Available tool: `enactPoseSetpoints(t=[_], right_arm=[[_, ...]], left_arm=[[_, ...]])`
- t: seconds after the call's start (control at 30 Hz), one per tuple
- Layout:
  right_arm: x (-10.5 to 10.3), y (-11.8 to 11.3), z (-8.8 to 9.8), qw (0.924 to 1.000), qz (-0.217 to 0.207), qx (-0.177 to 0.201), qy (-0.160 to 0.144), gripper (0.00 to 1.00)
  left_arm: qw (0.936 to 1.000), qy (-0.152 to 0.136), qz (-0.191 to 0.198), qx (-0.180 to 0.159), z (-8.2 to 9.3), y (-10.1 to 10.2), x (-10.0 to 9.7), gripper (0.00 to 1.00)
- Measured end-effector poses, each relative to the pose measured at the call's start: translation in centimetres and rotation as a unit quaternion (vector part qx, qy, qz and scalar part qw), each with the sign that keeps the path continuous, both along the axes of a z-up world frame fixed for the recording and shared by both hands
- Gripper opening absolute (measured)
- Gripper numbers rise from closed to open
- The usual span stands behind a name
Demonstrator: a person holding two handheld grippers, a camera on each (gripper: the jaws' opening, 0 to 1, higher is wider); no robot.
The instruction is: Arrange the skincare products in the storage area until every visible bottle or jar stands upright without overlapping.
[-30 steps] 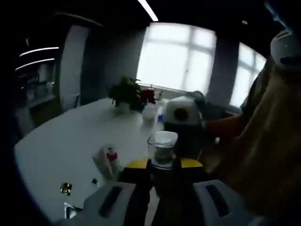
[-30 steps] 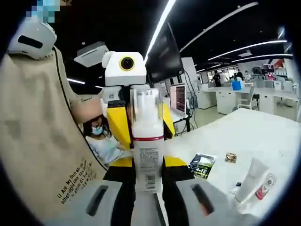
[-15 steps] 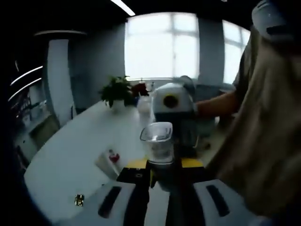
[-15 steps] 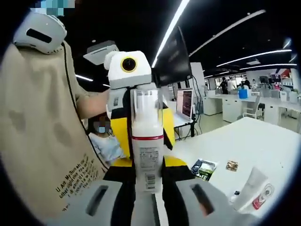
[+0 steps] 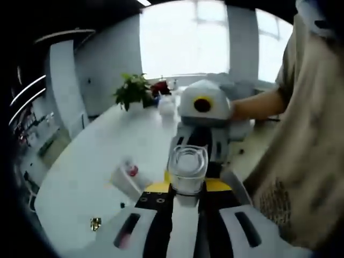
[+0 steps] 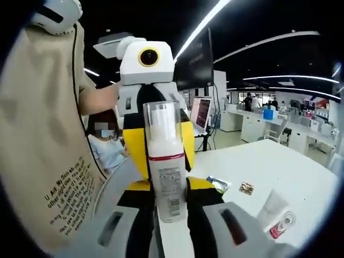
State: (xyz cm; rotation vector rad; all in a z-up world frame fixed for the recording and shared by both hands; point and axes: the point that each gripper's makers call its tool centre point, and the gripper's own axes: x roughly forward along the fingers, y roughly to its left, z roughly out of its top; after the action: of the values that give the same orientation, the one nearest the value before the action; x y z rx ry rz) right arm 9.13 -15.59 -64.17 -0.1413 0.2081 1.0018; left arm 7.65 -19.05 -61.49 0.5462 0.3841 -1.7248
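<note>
Both claws grip one white bottle with a clear cap, held in the air above the white tabletop. The right claw clamps the bottle at its lower body; the left claw clamps its capped end. A white tube lies on the tabletop, near a small packet.

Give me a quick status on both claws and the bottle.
Both claws shut on the same white pump bottle, held above the table. Right claw at its base, left claw facing it. White tube lying flat on the table.
</note>
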Motion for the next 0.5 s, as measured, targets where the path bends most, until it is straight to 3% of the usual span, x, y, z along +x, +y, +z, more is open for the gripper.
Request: enactPoseSetpoints(t=[0.2,0.5], right_arm=[[0.3,-0.8,-0.7,0.9996,-0.021,-0.016,0.005,0.24],[0.3,-2.4,-2.0,0.9973,-0.068,-0.019,0.02,0.42]], left_arm=[[0.9997,-0.017,-0.003,0.018,-1.3,-0.4,0.4,0.17],[0.9994,-0.014,-0.011,0.029,-2.6,-1.2,0.2,0.17]])
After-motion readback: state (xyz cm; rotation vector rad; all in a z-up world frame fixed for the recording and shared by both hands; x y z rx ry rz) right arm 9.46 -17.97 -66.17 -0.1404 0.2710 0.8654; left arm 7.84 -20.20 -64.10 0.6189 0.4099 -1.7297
